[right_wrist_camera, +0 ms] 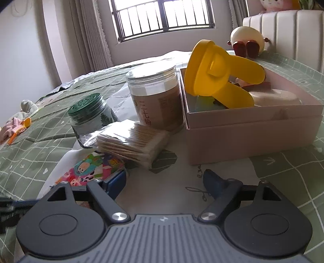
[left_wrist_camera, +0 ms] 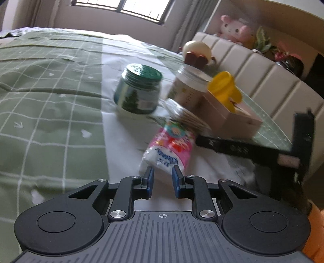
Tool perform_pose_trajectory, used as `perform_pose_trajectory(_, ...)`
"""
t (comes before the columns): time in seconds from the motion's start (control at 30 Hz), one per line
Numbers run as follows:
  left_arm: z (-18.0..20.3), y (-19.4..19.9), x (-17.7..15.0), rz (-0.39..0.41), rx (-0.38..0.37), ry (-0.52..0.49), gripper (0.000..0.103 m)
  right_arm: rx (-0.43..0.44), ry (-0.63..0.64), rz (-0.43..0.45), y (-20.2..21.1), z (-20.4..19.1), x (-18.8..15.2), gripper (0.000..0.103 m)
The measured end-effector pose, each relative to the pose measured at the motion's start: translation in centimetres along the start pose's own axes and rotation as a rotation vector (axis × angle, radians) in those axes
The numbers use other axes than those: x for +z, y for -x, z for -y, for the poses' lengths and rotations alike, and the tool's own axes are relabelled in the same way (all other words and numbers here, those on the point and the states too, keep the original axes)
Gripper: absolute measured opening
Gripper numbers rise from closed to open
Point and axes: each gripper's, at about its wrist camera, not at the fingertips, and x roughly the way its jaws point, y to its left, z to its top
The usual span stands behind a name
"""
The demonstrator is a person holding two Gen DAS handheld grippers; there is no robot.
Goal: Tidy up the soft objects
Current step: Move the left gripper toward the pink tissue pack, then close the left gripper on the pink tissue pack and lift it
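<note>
Tissue pack [left_wrist_camera: 170, 147] lies just ahead of the left gripper [left_wrist_camera: 162, 172], near end between its narrowly parted jaws, not clearly pinched. Looks light, squashy, slick wrap; grip across the short end. Right gripper [right_wrist_camera: 165, 180] is spread wide, empty, with the pack beside its left finger.

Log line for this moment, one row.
left gripper: open, at tissue pack | right gripper: open, empty | box: open

Window [right_wrist_camera: 163, 18]: barred, daylight behind
Curtains [right_wrist_camera: 89, 38]: pale, beside the window
Headboard [left_wrist_camera: 253, 66]: padded, cream
Bedspread [left_wrist_camera: 40, 85]: green grid
</note>
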Motion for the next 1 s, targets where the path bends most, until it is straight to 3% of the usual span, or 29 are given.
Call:
perform_pose_trajectory(0.23,1.4,2.2,-0.1,0.104,0.056,-0.025,0.022,0.028,0.039,-0.017,0.0,-0.4,-0.1,0.091)
perform_pose_trajectory(0.4,2.2,2.9,0.1,0.156,0.17,-0.105,0.022,0.071,-0.006,0.004,0.5,0.5,-0.3,0.091)
perform_pose_trajectory(0.5,1.9,2.7,-0.4,0.168,0.167,-0.106,0.022,0.053,-0.006,0.005,0.6,0.5,-0.3,0.091)
perform_pose_trajectory(0.6,0.8,2.0,-0.3,0.155,0.188,-0.061,0.022,0.033,0.012,0.033,1.2,0.0,-0.4,0.079)
perform_pose_trajectory(0.67,0.4,1.5,0.1,0.134,0.225,-0.054,0.022,0.042,0.023,0.032,1.3,-0.1,-0.2,0.062)
perform_pose_trajectory(0.7,0.2,1.4,0.3,0.128,0.235,-0.056,0.022,0.031,0.029,0.024,1.2,-0.3,-0.1,0.058)
perform_pose_trajectory(0.83,-0.2,1.2,1.0,0.121,0.254,-0.066,0.022,0.027,0.131,-0.009,0.3,-2.5,0.4,0.053)
perform_pose_trajectory(1.0,-0.8,1.8,1.4,0.146,0.282,-0.044,0.022,0.171,0.276,-0.048,0.3,-6.8,-0.3,0.051)
